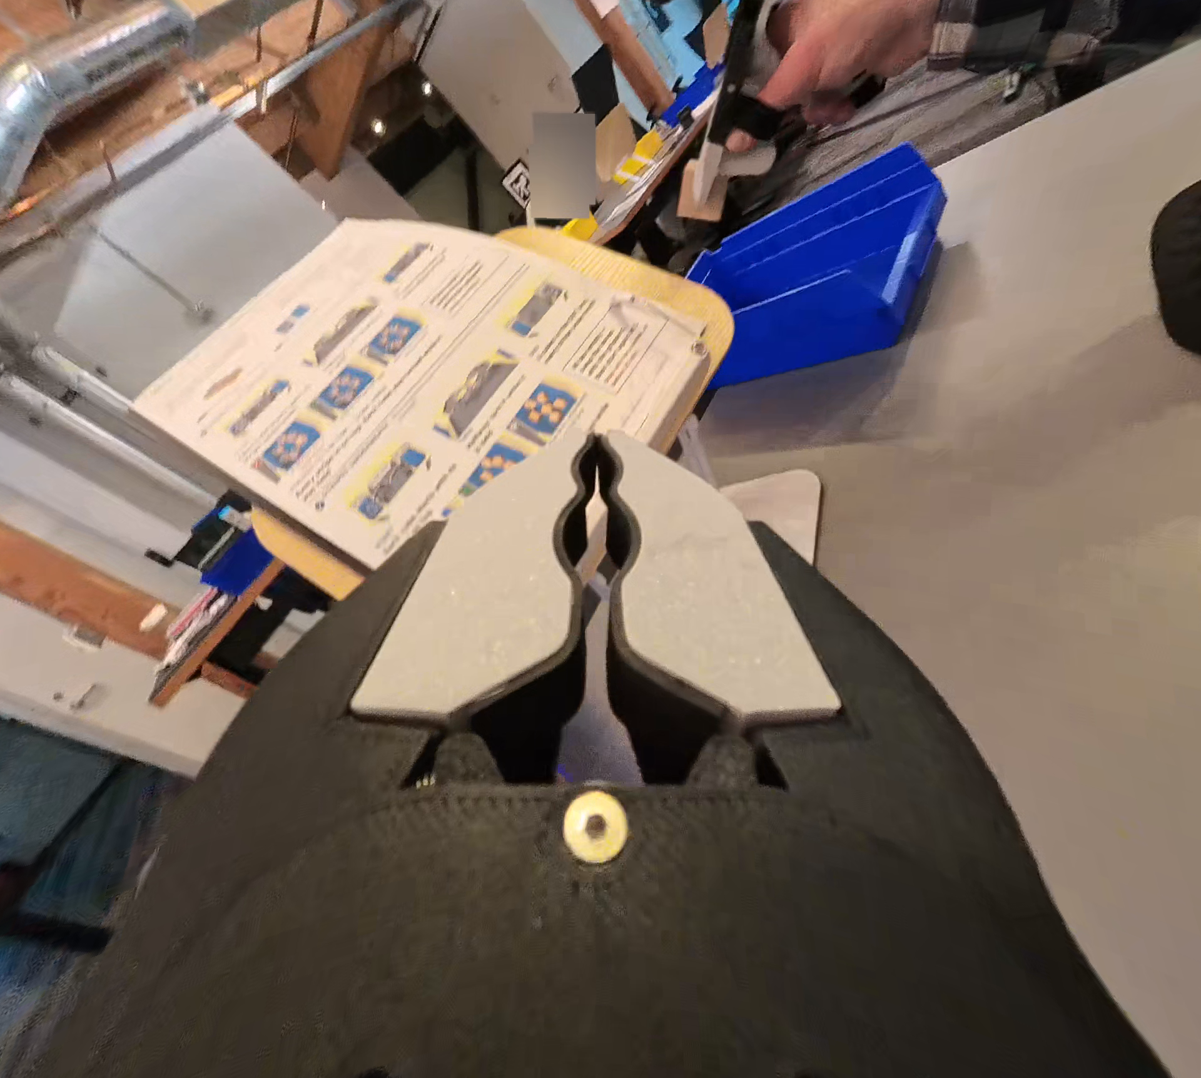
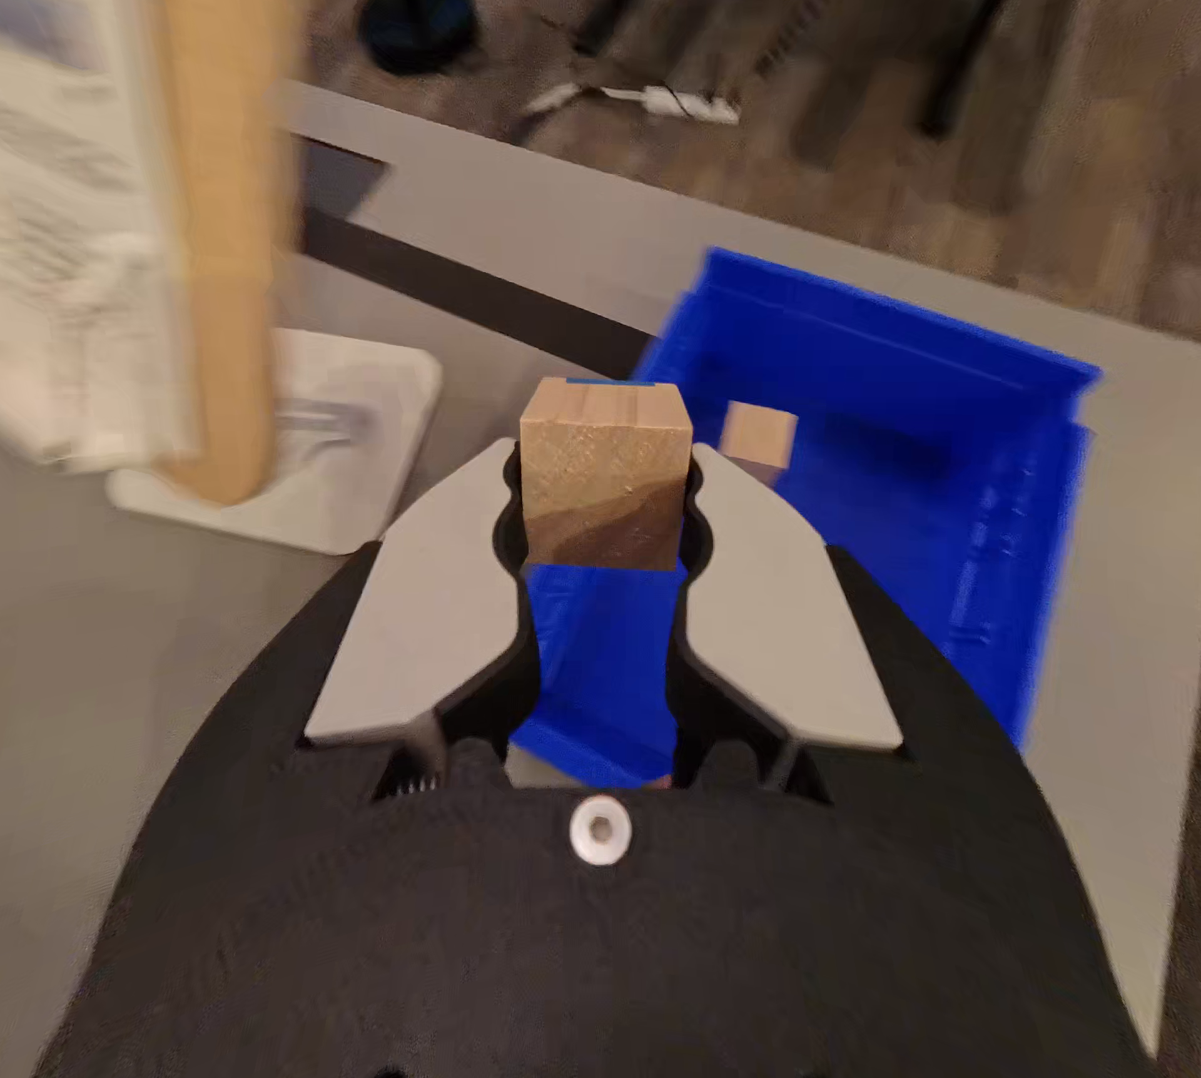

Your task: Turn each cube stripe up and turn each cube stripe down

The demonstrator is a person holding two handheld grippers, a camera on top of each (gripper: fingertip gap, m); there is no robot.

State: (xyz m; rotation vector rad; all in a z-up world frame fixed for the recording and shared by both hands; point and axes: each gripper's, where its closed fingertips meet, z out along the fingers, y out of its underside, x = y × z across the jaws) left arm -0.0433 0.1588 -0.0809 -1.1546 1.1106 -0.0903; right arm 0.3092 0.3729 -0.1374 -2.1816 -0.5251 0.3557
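Observation:
My right gripper (image 2: pixel 603 501) is shut on a wooden cube (image 2: pixel 604 481), with both pads pressed on its sides above the blue bin (image 2: pixel 910 527). A thin blue stripe shows at the cube's far top edge. A second wooden cube (image 2: pixel 757 436) lies inside the bin. My left gripper (image 1: pixel 598 455) is shut with its fingertips touching, raised over the grey table (image 1: pixel 975 592). In the left wrist view the right gripper (image 1: pixel 705 189) shows far off in a person's hand, holding the cube above the blue bin (image 1: pixel 832 280).
An instruction sheet (image 1: pixel 422 371) lies on a tilted wooden board (image 2: pixel 214 202) on a white stand base (image 2: pixel 312 436), left of the bin. A dark round object (image 1: pixel 1179 273) sits at the table's right edge. The floor beyond the table has stand feet and cables.

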